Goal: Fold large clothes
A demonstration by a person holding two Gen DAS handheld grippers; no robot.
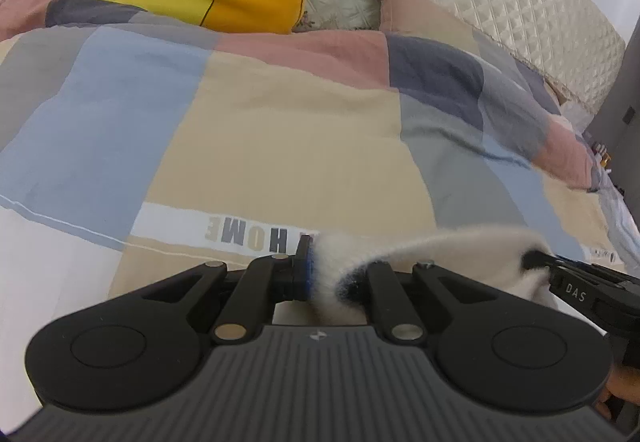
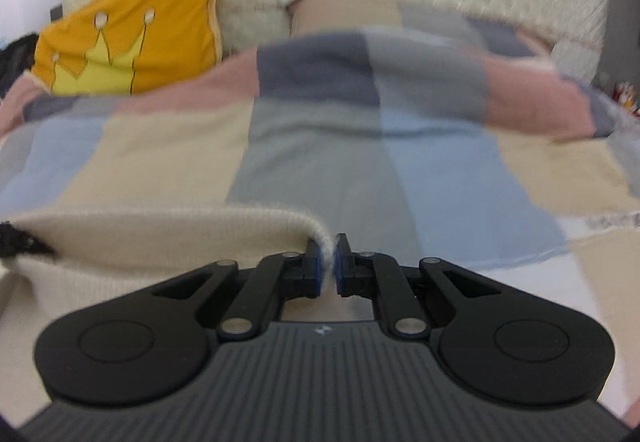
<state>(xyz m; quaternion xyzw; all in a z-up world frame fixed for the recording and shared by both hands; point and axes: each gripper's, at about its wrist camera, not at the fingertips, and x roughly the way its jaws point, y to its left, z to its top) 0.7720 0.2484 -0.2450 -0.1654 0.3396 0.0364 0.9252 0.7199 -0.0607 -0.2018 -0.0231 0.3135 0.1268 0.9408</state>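
Both grippers clamp the cream knit's (image 2: 160, 238) edge: left gripper (image 1: 326, 274), right gripper (image 2: 328, 262), above the patchwork quilt (image 1: 280, 146). Keep that edge taut, hands level. Blurry, so probably mid-laydown.

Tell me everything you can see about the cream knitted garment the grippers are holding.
The cream knitted garment looks soft and fuzzy, with fine ribbing along its folded upper edge. It stretches between the two tools above the patchwork bedspread: the right gripper pinches a thin bit of its edge between blue pads, and the left gripper is shut on a thicker bunch. The rest hangs below, out of view. Its type and full shape cannot be told.
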